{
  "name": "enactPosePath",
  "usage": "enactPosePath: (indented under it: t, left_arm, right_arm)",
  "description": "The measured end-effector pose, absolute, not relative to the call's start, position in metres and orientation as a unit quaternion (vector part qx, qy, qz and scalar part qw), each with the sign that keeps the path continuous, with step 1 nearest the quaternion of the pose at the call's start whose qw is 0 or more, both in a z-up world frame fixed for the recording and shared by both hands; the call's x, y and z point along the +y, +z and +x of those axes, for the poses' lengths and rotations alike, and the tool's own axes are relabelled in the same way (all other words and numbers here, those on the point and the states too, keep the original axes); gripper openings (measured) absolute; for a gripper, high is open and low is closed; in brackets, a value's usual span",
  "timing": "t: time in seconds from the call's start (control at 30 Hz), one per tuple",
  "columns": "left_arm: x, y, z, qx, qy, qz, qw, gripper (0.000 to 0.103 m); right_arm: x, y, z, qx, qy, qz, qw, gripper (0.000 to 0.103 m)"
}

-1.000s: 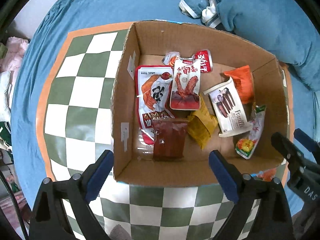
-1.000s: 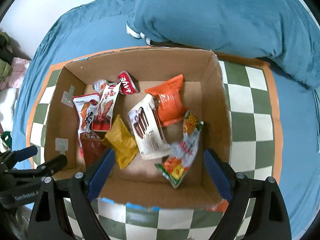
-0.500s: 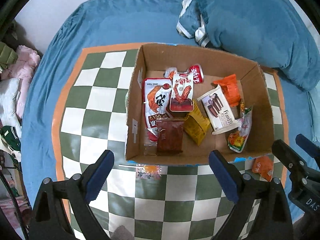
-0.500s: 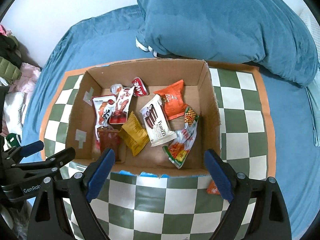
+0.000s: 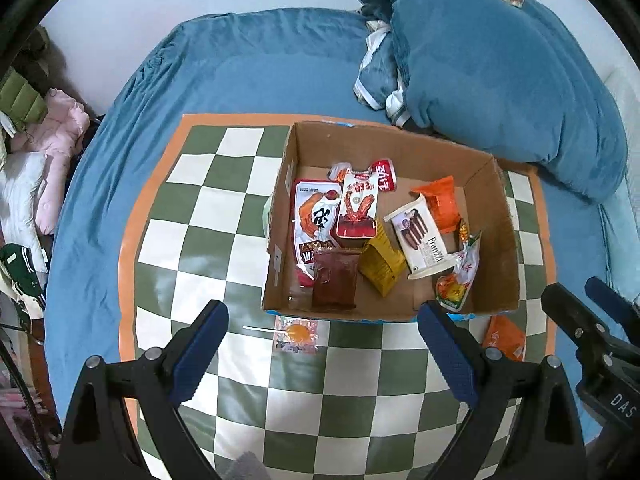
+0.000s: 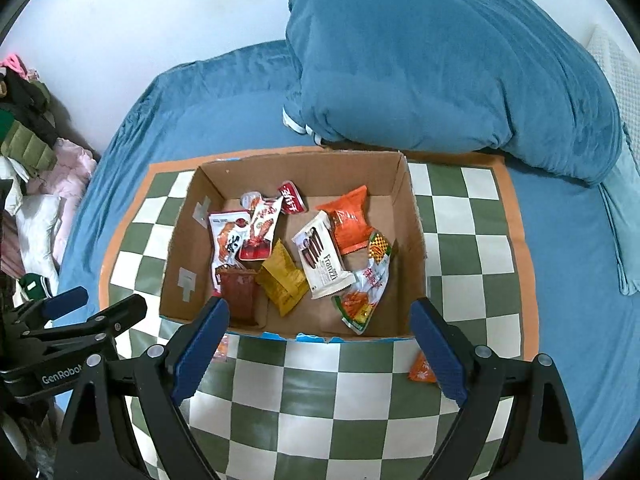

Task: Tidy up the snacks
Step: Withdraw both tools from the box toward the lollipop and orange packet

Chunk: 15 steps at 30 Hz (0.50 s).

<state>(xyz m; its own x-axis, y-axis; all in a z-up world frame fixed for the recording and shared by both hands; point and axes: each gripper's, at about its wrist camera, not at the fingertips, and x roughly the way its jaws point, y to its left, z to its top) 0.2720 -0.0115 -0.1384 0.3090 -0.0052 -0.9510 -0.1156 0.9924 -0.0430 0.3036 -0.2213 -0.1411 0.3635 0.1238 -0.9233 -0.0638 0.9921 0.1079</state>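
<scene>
Both jaws gape empty, left gripper point(image 5: 322, 356) and right gripper point(image 6: 320, 350); most snacks fill the box point(image 5: 276, 256), while a lollipop point(image 5: 297, 333) and an orange packet point(image 5: 505, 336) wait outside.

A cardboard box point(image 5: 276, 256) is sitting on a checkered mat point(image 5: 200, 216) that is lying on the bed point(image 5: 248, 64). The box is lying just beyond the tips of the left tongs point(image 5: 324, 344) and the right tongs point(image 6: 320, 336). Snack packets point(image 6: 320, 256) are lying inside it, some overlapping. A lollipop point(image 5: 296, 333) is resting on the mat between the left tongs' fingers, just before the box's near wall. A small packet point(image 6: 420, 368) is lying on the mat beside the right tongs' right finger. A duvet point(image 6: 440, 64) is lying heaped behind the box.
</scene>
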Motion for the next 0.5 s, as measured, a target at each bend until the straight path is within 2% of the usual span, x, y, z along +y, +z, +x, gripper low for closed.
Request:
enactPosePath:
  t: [0.23, 0.5]
  left_arm:
    - [0.003, -0.160, 0.269, 0.601, 0.061, -0.073, 0.793, 0.097]
    - [0.040, -0.253, 0.254, 0.663, 0.104, -0.126, 0.731, 0.097]
  right_arm:
    - [-0.243, -0.153, 0.299, 0.574, 0.041, 0.073, 0.815, 0.096]
    - [-0.306, -0.217, 0.285, 0.618, -0.025, 0.154, 0.771, 0.096]
